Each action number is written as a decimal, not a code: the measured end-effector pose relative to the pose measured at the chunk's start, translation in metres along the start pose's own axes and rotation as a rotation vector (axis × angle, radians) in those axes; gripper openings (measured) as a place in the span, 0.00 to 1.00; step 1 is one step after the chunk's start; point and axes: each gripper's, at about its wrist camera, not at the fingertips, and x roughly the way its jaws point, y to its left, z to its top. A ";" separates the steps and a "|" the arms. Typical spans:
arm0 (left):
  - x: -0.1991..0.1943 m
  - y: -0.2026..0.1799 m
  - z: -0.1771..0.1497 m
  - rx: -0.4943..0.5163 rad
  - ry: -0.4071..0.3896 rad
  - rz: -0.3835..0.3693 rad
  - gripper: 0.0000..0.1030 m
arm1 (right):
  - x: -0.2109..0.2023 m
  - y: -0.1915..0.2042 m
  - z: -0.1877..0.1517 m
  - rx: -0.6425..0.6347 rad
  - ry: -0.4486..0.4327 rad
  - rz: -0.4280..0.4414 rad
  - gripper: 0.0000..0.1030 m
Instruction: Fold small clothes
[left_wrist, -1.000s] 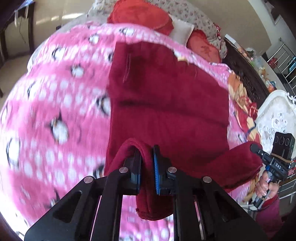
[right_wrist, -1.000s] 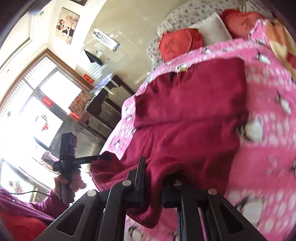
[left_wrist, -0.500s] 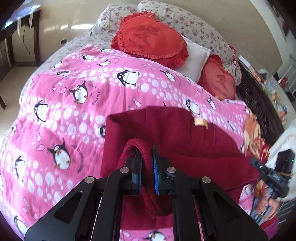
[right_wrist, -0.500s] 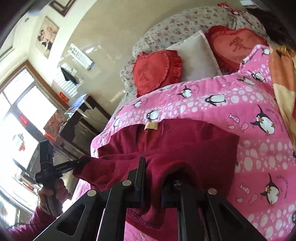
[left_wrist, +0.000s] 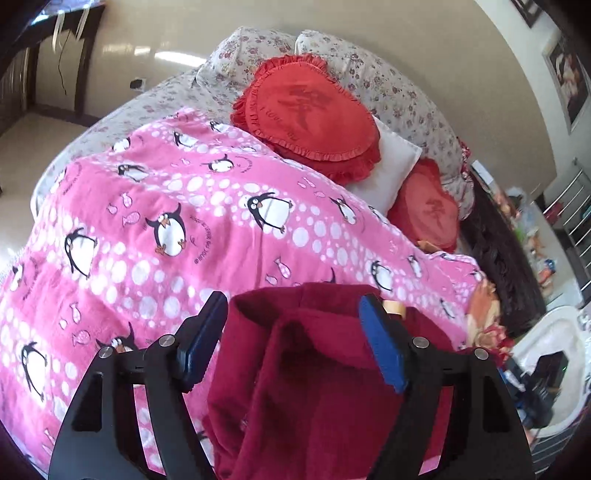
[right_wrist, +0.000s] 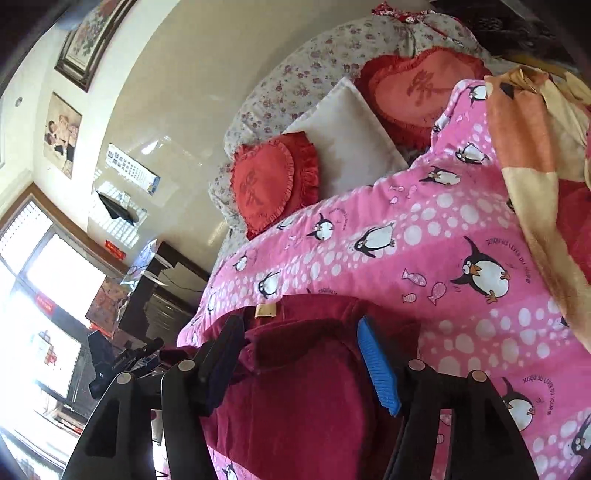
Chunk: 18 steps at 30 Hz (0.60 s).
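Note:
A dark red fleece garment (left_wrist: 317, 376) lies folded over on the pink penguin blanket (left_wrist: 192, 221), with a tan label near its far edge. My left gripper (left_wrist: 295, 317) is open just above the garment's near left part, with the cloth lying loose between its fingers. In the right wrist view the same garment (right_wrist: 303, 384) lies under my right gripper (right_wrist: 299, 336), which is open too, its blue pad (right_wrist: 376, 365) free of the cloth. The left gripper (right_wrist: 122, 358) shows at the left of the right wrist view.
Red heart cushions (left_wrist: 310, 114) and a white pillow (left_wrist: 391, 173) lie at the head of the bed. An orange blanket (right_wrist: 532, 147) lies at the bed's right side. A dark cabinet (right_wrist: 162, 288) stands beside the bed at the left.
Both grippers carried the garment's near edge forward over itself, then opened and let it go. The garment now lies folded.

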 end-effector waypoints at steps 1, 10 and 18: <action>-0.002 0.000 -0.003 0.000 -0.001 -0.004 0.72 | 0.001 0.010 -0.007 -0.060 0.018 -0.020 0.60; 0.029 -0.028 -0.037 0.129 0.052 0.043 0.72 | 0.068 0.048 -0.034 -0.314 0.111 -0.164 0.46; 0.104 -0.013 -0.031 0.023 0.144 0.194 0.72 | 0.145 0.009 0.005 -0.202 0.133 -0.327 0.47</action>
